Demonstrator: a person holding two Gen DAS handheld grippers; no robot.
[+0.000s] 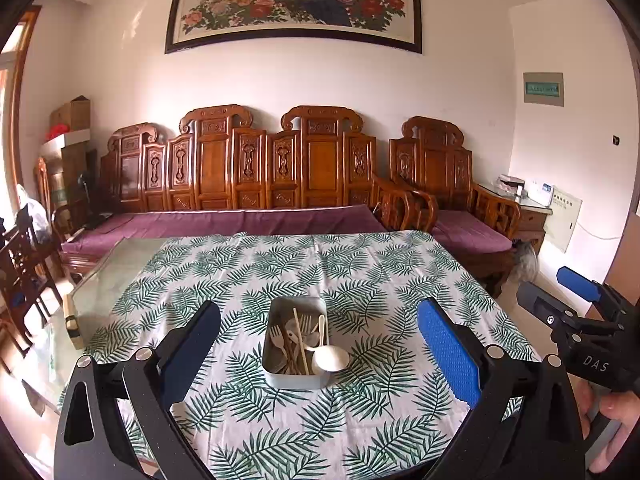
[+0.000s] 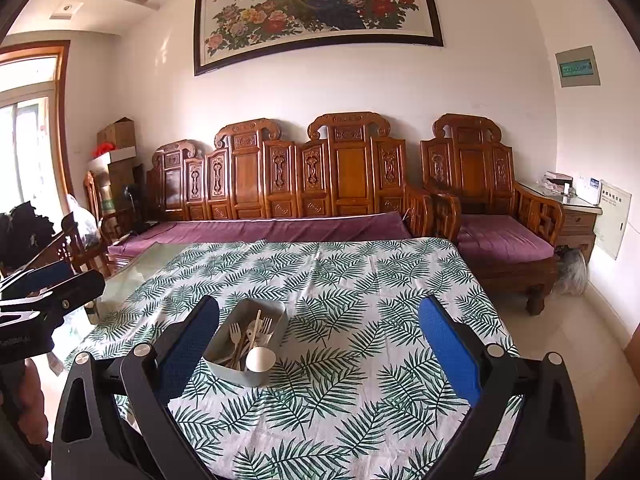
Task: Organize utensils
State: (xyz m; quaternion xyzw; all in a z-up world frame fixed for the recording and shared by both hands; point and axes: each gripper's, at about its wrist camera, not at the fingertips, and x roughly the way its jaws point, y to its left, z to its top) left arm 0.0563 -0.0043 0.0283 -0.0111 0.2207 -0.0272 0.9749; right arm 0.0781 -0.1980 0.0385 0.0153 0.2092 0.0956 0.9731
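Note:
A grey rectangular container (image 1: 296,381) sits on the leaf-print tablecloth, holding pale plastic forks (image 1: 276,336), wooden chopsticks (image 1: 301,338) and a white spoon (image 1: 330,358). It shows in the right wrist view too (image 2: 224,334), with the spoon (image 2: 261,359) at its near end. My left gripper (image 1: 318,338) is open and empty, held above the table with the container between its fingers in view. My right gripper (image 2: 318,340) is open and empty, the container just inside its left finger. The right gripper also appears at the right edge of the left wrist view (image 1: 576,304).
The table (image 1: 360,272) carries a green leaf-print cloth, with bare glass (image 1: 116,276) at its far left corner. A carved wooden sofa (image 1: 248,168) with purple cushions stands behind it. Dark chairs (image 1: 20,264) stand at the left. Pale floor lies right of the table.

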